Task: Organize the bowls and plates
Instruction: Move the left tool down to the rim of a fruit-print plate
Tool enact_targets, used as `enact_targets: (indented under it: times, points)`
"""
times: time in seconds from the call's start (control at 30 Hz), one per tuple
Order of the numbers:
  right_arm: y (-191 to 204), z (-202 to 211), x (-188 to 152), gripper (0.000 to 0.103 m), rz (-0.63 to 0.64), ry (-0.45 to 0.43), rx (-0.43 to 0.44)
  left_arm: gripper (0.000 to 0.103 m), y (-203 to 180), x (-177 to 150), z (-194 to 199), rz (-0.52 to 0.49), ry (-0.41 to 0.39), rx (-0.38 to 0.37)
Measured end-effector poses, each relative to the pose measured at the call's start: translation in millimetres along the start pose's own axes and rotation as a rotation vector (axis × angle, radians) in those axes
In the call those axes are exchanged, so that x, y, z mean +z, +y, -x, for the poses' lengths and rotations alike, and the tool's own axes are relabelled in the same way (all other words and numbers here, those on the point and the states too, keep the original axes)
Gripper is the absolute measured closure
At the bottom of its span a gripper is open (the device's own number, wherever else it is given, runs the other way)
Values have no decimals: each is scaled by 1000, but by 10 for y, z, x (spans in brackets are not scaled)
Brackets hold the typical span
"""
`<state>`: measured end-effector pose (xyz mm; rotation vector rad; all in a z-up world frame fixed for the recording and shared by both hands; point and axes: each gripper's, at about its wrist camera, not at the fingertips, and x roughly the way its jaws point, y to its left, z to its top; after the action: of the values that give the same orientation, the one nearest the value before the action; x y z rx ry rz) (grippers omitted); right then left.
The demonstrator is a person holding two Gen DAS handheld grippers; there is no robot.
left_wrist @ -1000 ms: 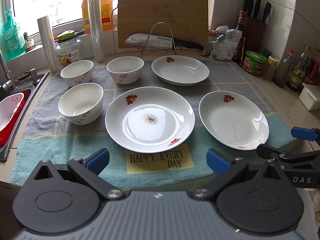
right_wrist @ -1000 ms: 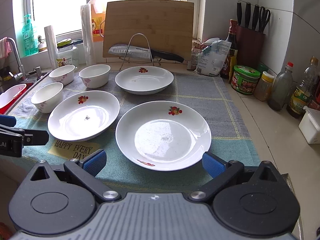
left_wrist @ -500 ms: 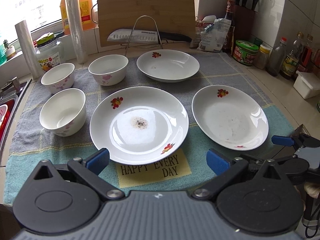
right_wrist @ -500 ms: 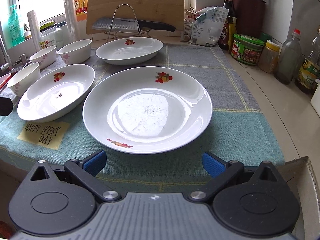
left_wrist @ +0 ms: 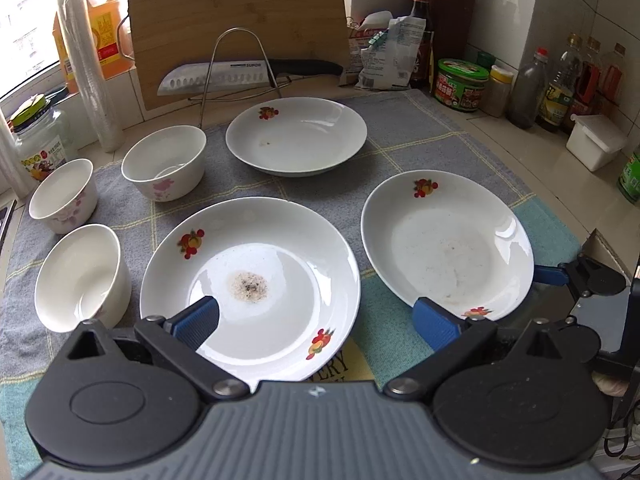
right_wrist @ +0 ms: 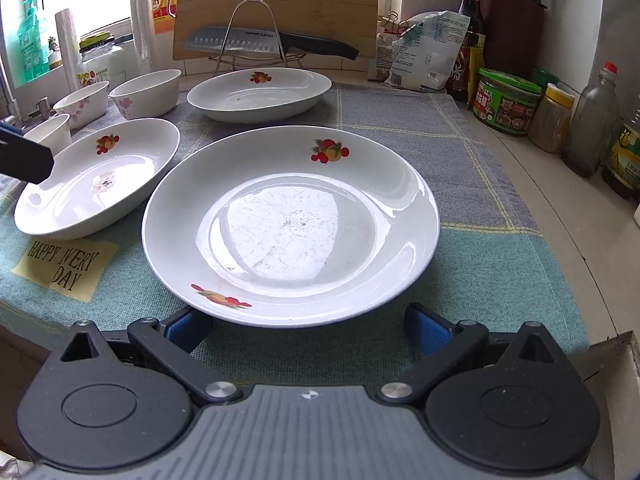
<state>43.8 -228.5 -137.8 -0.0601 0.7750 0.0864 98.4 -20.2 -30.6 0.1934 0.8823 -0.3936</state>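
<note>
So both grippers have dropped in low over the last second and closed in on the two front plates. The left gripper [left_wrist: 316, 316] now hangs right over the near rim of the stained plate [left_wrist: 256, 276], lower middle of the left view, fingers spread wide, one blue pad already overlapping the plate's inside and the other off to its right. A second ago it was well back, with the whole "HAPPY EVERY DAY" patch [right_wrist: 64, 262] showing in front of it.

The right gripper [right_wrist: 308, 326] has slid up to the front edge of the right plate [right_wrist: 292, 220], which fills the middle of the right view. Its fingers are spread too, one at each side of the near rim, low at towel [right_wrist: 500, 276] level. Nothing is pinched yet as far as I can tell.

The third plate [left_wrist: 296, 134] sits upper middle, and the three bowls [left_wrist: 164, 162] are in a cluster at the left, all apart on the worktop, none stacked.

My read: this is the approach step finishing, and grabbing a rim comes next. Stacking hasn't started.
</note>
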Motion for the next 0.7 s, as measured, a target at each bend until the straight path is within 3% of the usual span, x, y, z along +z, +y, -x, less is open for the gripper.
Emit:
enact_targets:
  times: [0.2, 0.5, 0.7]
  points:
    - [-7, -14, -15, 0, 24, -27, 23, 1, -98, 221, -221, -106, -2, -78]
    - [-18, 16, -63, 0, 35, -49, 33, 1, -407, 534, -516, -239, 32, -267]
    - [-73, 17, -60, 0, 79, -51, 77, 1, -629, 710, -792, -290, 84, -278]
